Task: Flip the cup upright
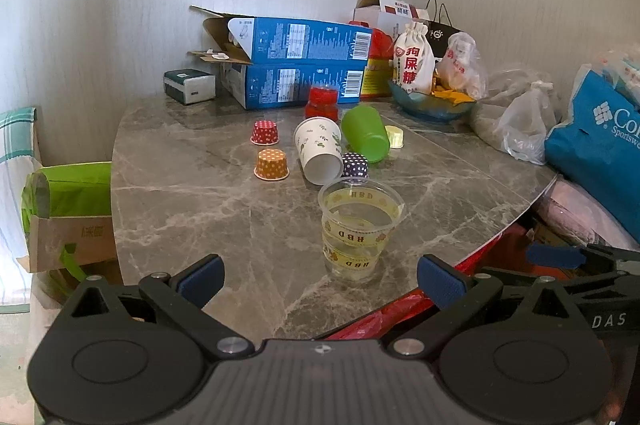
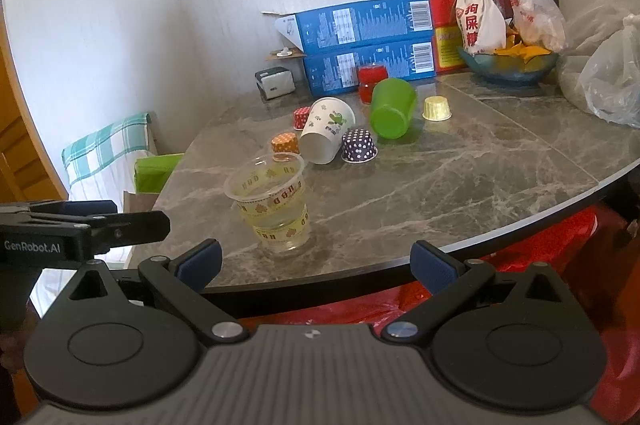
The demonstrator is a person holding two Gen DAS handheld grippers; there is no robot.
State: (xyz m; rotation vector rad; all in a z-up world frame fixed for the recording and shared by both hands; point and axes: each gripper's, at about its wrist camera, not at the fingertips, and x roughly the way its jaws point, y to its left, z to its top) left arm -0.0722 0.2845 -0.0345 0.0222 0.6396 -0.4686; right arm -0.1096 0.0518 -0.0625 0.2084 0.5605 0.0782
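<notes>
A clear plastic cup [image 1: 358, 229] with yellow "HBD" bands stands upright near the table's front edge; it also shows in the right wrist view [image 2: 272, 205]. Behind it a white paper cup [image 1: 318, 149] [image 2: 328, 135] and a green cup [image 1: 366, 133] [image 2: 392, 107] lie on their sides. My left gripper [image 1: 320, 279] is open and empty, just in front of the clear cup. My right gripper [image 2: 316, 265] is open and empty, at the table edge to the right of that cup. The left gripper's side shows at the left of the right wrist view.
Small dotted baking cups sit upside down: red [image 1: 264, 132], orange [image 1: 272, 164], purple [image 1: 354, 165], yellow [image 1: 394, 136]. A red jar [image 1: 322, 101], blue boxes [image 1: 296, 65], a snack bowl [image 1: 432, 101] and plastic bags [image 1: 520, 121] crowd the back and right of the marble table [image 1: 192, 209].
</notes>
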